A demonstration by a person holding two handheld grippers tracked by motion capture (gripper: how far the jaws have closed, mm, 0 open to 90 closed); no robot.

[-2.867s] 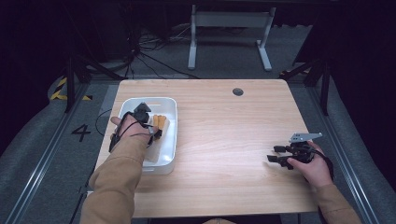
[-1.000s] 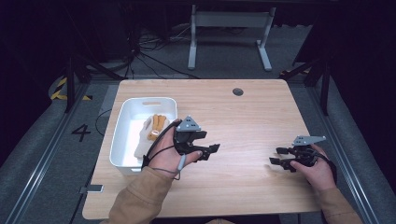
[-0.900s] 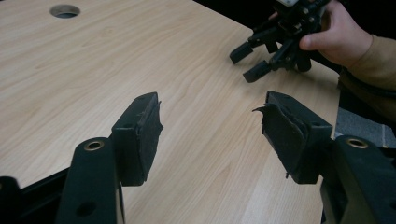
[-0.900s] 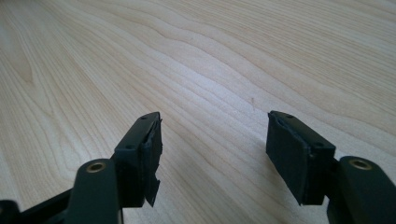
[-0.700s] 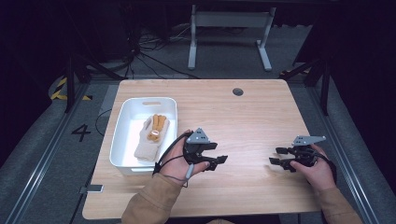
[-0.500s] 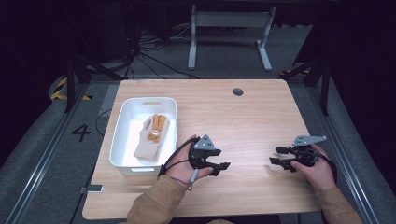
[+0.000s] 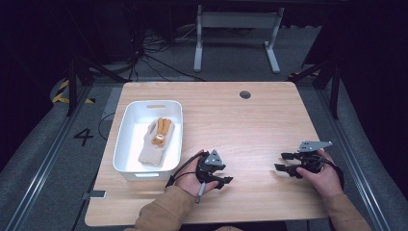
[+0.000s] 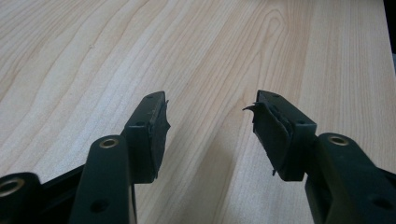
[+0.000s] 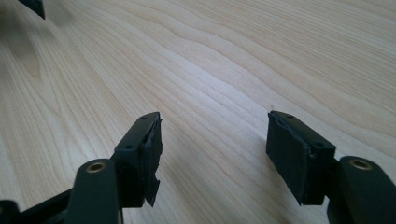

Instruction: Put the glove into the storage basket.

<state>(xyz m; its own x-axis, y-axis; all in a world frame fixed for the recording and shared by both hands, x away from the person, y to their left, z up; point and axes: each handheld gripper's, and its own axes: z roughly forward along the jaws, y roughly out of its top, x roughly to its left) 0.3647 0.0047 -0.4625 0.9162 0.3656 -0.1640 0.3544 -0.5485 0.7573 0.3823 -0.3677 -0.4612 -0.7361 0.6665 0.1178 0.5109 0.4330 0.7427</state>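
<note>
Resting on table (image 7: 269, 125), L gripper (image 7: 226, 182) closing, empty

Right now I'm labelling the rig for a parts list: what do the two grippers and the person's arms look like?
Both are black two-jaw tools. The left gripper and right gripper each carry a grey three-cornered plate; a black cable trails from the left one. Their jaws are blocky with frayed black pads and brass-ringed holes. Sleeves are tan.

Digit "4" (image 7: 83, 136) — white, on grey floor left of table.
</note>
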